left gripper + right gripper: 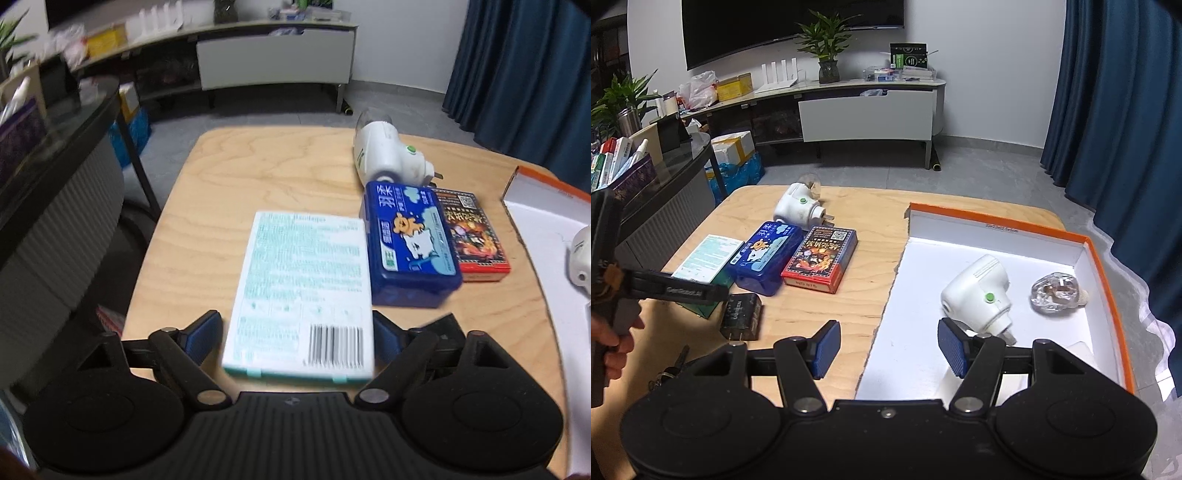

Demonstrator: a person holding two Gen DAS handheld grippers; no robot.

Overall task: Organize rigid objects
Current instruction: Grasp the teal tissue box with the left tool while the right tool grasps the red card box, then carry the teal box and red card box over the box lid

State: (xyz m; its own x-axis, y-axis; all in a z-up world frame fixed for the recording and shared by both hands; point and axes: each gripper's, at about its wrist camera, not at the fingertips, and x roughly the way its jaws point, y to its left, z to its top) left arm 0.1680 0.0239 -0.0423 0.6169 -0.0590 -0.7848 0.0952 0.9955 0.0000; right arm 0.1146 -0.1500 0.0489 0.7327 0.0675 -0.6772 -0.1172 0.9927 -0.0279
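A white and teal bandage box (303, 295) lies flat on the wooden table (258, 162). My left gripper (295, 336) is open, its blue pads either side of the box's near end, apart from it on the left. It also shows in the right wrist view (705, 258). A blue case (410, 243), a red card box (472, 236) and a white plug night light (388, 155) lie beyond. My right gripper (886, 347) is open and empty over the near edge of an orange-rimmed white tray (1104, 266), which holds a white plug (979, 295) and a clear bulb (1054, 293).
A black charger (740, 317) and keys (670, 369) lie at the table's near left. A dark glass counter (55, 122) stands left of the table. A TV cabinet (864, 110) lines the back wall. Blue curtains (1126, 110) hang on the right.
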